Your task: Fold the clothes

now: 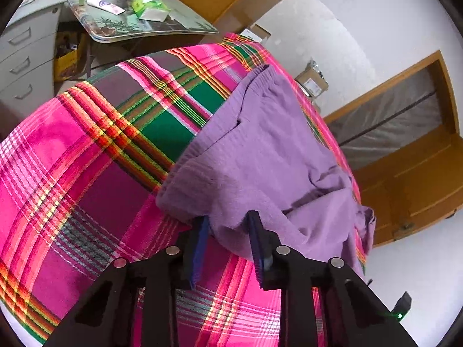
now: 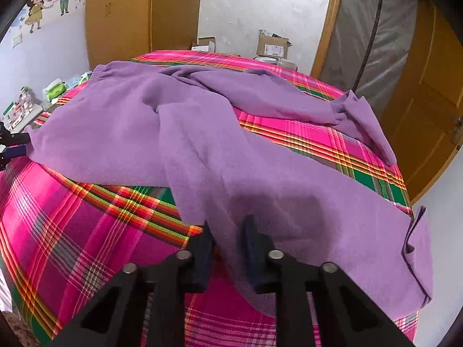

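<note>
Left gripper (image 1: 228,222) pinches purple garment's (image 1: 269,150) hem.

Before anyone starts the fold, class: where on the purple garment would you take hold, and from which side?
Grip the near hem of the purple garment, coming from the bed's near edge. It lies spread over the plaid bedspread with that edge loose and thin. The left gripper and right gripper already straddle it.

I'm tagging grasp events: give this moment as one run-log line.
stage: grasp | left tool: shut on purple garment | right tool: shut on purple garment | surface: plaid bedsheet
</note>
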The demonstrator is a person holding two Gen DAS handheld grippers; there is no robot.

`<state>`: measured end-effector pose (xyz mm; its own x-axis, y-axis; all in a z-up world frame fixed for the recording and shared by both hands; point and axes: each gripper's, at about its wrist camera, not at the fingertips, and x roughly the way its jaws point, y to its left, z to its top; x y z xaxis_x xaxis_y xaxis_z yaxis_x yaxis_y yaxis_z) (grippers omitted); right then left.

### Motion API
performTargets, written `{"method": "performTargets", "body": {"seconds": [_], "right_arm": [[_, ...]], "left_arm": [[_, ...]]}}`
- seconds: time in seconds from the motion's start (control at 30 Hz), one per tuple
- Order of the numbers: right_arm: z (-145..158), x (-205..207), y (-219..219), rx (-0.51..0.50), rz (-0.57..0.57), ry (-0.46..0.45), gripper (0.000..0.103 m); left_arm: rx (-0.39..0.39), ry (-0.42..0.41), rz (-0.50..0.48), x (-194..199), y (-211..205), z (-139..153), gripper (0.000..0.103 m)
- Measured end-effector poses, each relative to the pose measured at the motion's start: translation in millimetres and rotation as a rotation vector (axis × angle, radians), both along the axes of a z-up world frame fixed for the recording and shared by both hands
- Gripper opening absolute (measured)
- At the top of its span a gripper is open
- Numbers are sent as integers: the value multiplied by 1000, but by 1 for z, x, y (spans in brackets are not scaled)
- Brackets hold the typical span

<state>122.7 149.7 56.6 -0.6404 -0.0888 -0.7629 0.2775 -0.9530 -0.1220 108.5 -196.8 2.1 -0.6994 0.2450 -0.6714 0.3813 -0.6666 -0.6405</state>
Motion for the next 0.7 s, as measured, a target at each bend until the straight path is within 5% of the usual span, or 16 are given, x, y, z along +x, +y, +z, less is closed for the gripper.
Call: {"method": "performTargets", "body": {"seconds": [0.23,0.7], "right_arm": [[6,-3,8,-32,-20,12,6],[60,17,38,-198,-53,86,5]], "left_arm": [[-25,11,7,-1,1,3,6],[-98,82,49,15,-7,26,4]]}}
